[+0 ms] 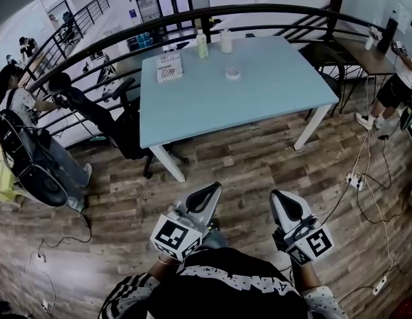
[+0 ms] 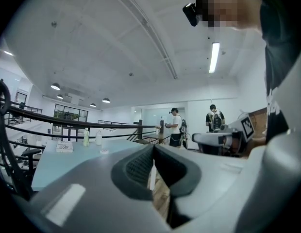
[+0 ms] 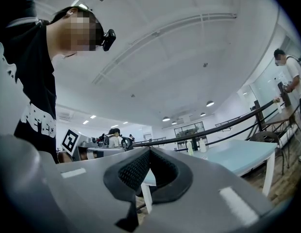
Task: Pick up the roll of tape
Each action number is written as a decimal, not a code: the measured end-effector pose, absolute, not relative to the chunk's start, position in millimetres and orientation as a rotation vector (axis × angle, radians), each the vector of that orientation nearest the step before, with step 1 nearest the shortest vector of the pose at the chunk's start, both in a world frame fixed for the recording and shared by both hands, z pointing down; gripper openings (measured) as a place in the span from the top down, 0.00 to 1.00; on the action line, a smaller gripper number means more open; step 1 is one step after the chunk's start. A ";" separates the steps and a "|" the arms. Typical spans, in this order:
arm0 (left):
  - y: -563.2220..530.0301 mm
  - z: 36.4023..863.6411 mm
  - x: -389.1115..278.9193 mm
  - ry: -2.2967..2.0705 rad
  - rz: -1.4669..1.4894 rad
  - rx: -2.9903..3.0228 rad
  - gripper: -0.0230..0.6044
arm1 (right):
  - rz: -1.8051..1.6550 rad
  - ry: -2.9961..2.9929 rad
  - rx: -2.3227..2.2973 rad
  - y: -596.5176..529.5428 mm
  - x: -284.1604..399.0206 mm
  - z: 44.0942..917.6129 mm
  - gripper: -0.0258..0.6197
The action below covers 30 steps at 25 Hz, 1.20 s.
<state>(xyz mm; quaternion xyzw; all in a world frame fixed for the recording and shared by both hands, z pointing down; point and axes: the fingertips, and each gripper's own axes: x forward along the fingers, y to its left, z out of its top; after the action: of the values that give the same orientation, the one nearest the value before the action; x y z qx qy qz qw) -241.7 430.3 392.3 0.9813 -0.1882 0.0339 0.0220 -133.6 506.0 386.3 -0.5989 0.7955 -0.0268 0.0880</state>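
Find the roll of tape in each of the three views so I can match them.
Head view: roll of tape on the far half of the blue table.
Left gripper view: small pale disc at lower left, on the table.
Right gripper view: faint speck right of centre, barely visible.
Shared landmark: the two bottles just behind it.

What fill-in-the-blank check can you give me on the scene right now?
The left gripper and the right gripper both have jaws ____. The small white roll of tape lies on the light blue rectangular table, near ____ upright plastic bottles. In the head view, the white printed box sits to the tape's ____.
Missing words: shut; two; left.
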 end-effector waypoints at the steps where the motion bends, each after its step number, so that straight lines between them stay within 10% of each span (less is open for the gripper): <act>1: 425.7 392.5 -239.7 -0.582 0.107 3.038 0.96 | -0.082 2.369 -1.783 501.2 -131.9 385.9 0.96; 30: 307.0 396.0 -215.4 -0.463 0.082 3.037 0.96 | -0.121 2.333 -1.913 390.8 -115.0 383.9 0.96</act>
<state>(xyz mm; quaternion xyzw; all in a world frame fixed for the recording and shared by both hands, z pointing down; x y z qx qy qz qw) -215.4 307.0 396.0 0.9876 -0.1507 0.0266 0.0342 -115.0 390.8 383.9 -0.6323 0.7712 -0.0399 0.0613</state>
